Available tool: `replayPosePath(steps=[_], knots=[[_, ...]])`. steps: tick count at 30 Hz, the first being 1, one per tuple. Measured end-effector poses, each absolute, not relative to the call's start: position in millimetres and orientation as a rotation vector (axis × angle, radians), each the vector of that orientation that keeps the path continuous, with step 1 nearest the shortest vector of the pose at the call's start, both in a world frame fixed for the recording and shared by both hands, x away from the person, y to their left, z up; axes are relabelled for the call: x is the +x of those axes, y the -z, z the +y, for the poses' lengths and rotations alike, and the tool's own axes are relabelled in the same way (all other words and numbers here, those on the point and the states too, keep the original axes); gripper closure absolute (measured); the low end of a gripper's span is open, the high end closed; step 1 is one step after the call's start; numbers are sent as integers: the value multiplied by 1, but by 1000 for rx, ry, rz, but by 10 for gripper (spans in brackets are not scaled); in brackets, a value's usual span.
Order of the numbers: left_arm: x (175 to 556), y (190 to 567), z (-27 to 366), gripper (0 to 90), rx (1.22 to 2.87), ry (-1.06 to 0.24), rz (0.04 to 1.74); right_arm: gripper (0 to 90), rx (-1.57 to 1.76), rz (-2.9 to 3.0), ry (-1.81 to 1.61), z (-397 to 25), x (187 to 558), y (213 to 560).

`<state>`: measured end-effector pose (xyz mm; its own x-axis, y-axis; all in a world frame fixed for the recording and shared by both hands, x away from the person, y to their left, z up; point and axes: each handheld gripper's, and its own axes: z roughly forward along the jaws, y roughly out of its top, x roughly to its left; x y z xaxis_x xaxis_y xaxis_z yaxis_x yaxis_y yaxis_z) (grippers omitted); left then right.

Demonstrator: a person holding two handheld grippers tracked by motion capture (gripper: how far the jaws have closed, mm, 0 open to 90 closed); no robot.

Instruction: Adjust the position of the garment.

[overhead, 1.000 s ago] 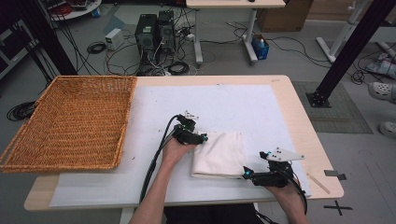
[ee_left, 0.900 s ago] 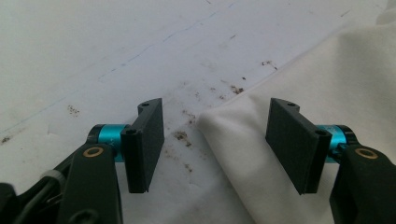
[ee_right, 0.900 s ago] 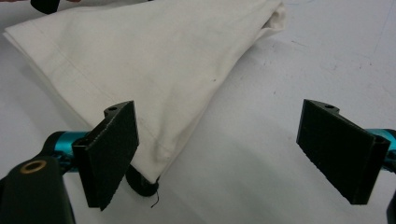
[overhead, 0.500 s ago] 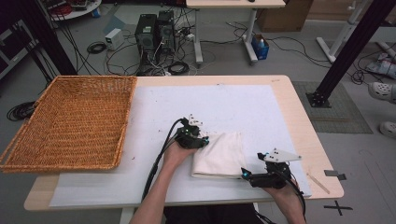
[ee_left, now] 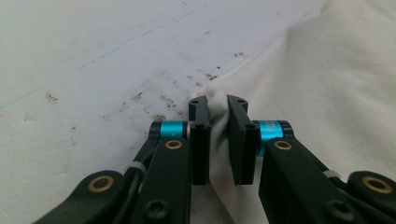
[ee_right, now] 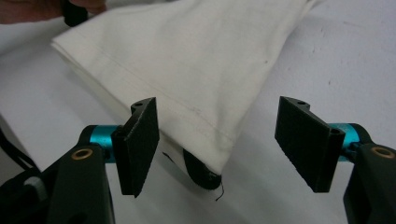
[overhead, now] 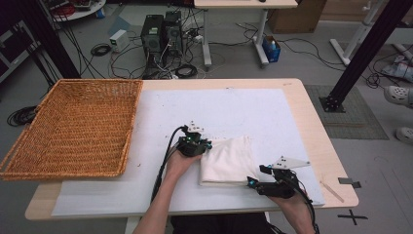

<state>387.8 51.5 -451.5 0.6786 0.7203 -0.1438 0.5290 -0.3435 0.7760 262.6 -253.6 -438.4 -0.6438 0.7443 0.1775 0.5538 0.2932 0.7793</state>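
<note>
A folded white cloth (overhead: 228, 161) lies on the white mat near the table's front. My left gripper (overhead: 200, 145) sits at the cloth's far left corner; in the left gripper view it (ee_left: 218, 106) is shut on a pinched fold of the cloth (ee_left: 327, 84). My right gripper (overhead: 256, 179) rests at the near right corner, pointing left. In the right gripper view it (ee_right: 217, 128) stands open, with the hemmed corner of the cloth (ee_right: 196, 56) lying between the jaws and touching neither one.
A large wicker basket (overhead: 73, 126) takes up the table's left side. The white mat (overhead: 234, 107) covers most of the wooden table (overhead: 311, 112). A thin wooden strip (overhead: 332, 190) lies near the front right edge. Computers and cables sit on the floor beyond.
My right gripper has crept a little to the left, onto the cloth's near corner. The left gripper has shifted slightly towards me at the far corner.
</note>
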Motion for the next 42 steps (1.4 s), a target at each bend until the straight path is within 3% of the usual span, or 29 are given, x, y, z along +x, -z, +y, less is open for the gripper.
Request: replayPosePath(steps=[6,14,17,26,42], knots=[[387,452,51,799,2032,-289,959,396,1189,2402,-1121,-233,263,450],[387,451,50,799,2029,-290,976,703,1105,2416,-1177,-228,257,452],[386,451,49,805,2034,-301,970,759,1091,2399,-1226,-228,255,455],[392,434,57,815,2075,-441,954,790,1027,2434,-1236,-226,267,439],[452,421,127,814,1998,-524,1148,785,887,2527,-1218,-158,352,417]])
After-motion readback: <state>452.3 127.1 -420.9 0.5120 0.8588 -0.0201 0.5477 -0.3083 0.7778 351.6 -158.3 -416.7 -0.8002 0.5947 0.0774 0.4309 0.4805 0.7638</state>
